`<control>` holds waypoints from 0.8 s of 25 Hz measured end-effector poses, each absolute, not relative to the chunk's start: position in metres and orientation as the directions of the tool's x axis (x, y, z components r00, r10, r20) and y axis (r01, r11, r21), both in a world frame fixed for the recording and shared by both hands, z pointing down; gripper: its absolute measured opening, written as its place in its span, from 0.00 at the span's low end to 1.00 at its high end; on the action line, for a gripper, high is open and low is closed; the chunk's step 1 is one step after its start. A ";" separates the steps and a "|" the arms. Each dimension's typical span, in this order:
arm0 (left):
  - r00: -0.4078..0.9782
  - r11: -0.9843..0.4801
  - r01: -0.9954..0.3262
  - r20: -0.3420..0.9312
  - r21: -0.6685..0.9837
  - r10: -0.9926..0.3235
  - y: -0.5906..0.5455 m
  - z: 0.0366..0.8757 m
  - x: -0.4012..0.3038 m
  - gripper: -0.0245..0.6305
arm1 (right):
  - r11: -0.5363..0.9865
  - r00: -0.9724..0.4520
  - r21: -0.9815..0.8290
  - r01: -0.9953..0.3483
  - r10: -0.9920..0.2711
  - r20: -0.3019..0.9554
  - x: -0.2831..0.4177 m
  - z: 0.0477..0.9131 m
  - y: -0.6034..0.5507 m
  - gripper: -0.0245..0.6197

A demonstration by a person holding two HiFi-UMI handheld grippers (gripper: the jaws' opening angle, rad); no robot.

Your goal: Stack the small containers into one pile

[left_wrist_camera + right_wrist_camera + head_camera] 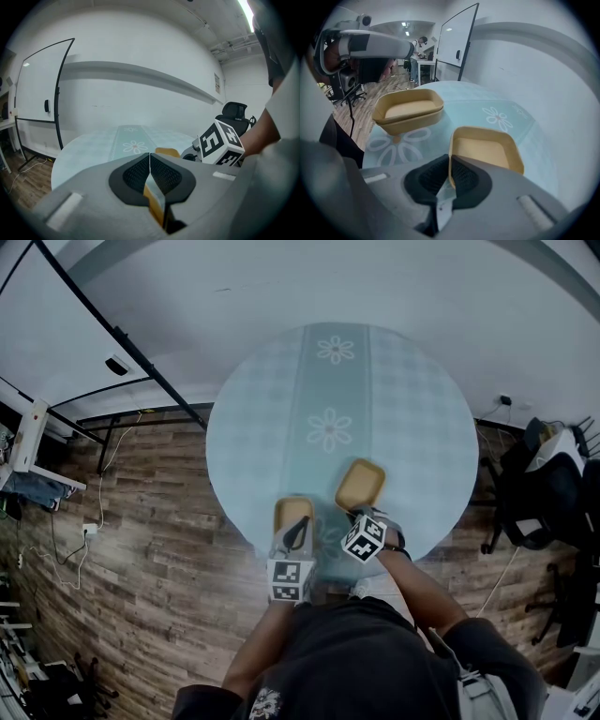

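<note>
— What are the containers like?
— Small tan trays with rounded corners, open side up, empty, near the table's (422,427) front edge.
— Apart?
— Yes. The right container (487,149) has its near rim pinched by the right gripper (450,164). The left pile (408,110) looks like two nested, with the left gripper (150,161) clamping its rim.

Left gripper view: held container (153,201) almost wholly behind left gripper (150,159) body, only yellow sliver showing between pads. Second container (167,152): just rim peeking over same body.
Head view: table (244,446) near edge hidden under person (356,652).
Right gripper view: distant figure (416,63) too small to make out.
</note>
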State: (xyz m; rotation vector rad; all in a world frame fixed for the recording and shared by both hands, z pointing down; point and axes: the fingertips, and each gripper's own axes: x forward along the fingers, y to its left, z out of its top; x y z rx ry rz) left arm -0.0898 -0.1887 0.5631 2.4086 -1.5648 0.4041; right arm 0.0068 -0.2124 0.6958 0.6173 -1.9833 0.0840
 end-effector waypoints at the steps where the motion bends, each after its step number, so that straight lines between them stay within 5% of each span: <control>1: 0.386 -0.395 -0.917 0.355 0.050 -0.852 -0.188 0.562 -0.090 0.05 | 0.864 -0.356 0.209 -0.459 -0.394 0.848 0.007 0.694 -0.213 0.06; 20: 0.353 -0.355 -0.933 0.338 0.058 -0.873 -0.161 0.558 -0.109 0.05 | 0.852 -0.397 0.329 -0.408 -0.490 0.776 -0.012 0.644 -0.202 0.06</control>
